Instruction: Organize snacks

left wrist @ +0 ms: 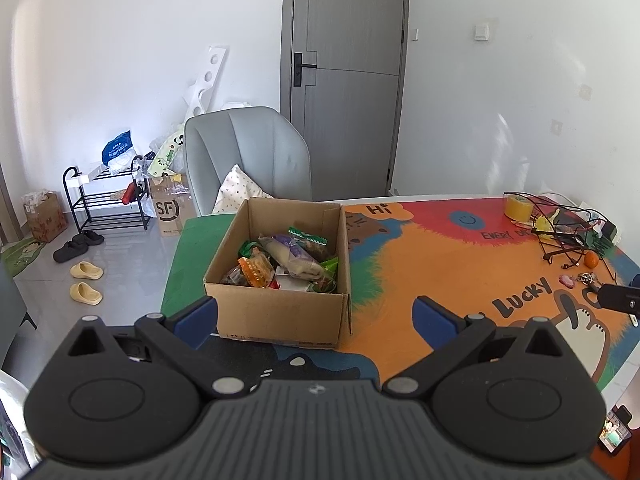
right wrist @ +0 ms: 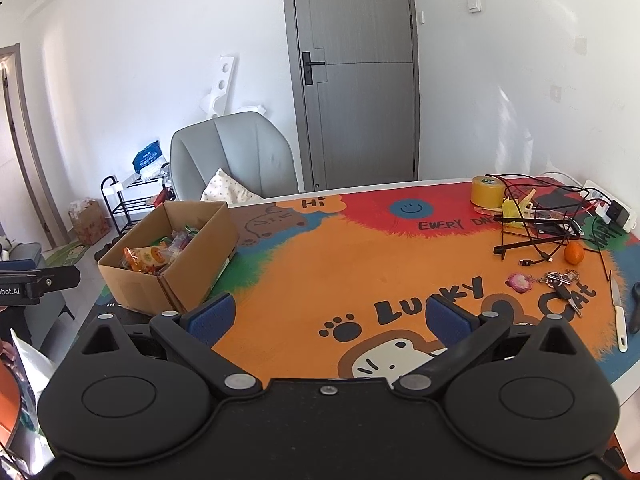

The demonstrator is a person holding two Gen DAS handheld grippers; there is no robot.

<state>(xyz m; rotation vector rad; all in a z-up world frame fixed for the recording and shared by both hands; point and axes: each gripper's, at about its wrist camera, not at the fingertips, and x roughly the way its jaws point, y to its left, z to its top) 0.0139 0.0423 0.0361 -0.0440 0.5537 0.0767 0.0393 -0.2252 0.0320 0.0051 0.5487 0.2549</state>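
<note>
Corrugated cardboard, plain brown with its flaps folded down inside, makes up the open box (left wrist: 280, 280) that stands at the left edge of the table (left wrist: 460, 268), on the green fringe of a glossy printed cat-cartoon cover. Inside lie the snacks (left wrist: 286, 264): crinkly plastic packets in orange, green, purple and clear film, piled loosely to about half the box's depth, one pale oblong pack lying across the top. From the right wrist view an orange packet (right wrist: 144, 258) rests against the box's near wall.

Left gripper (left wrist: 316, 322), matte black plastic with blue rubbery pads, hangs spread wide just before the box's near side, gripping nothing; its left pad overlaps the box's near left corner in the picture, contact unclear. Right gripper (right wrist: 326, 318) is likewise released and empty, poised over the orange middle of the table, well apart from the box.

Toward the table's far right corner sit a squat roll of yellow tape (right wrist: 487, 192), a tangle of thin black cables (right wrist: 536, 224) and a white power strip (right wrist: 612, 210). Near the right edge lie a round orange fruit (right wrist: 574, 254), a bunch of metal keys (right wrist: 562, 280) with a pink charm, and a white-handled knife (right wrist: 619, 312). A grey padded chair (left wrist: 248, 156) with a spotted cushion stands behind the box
</note>
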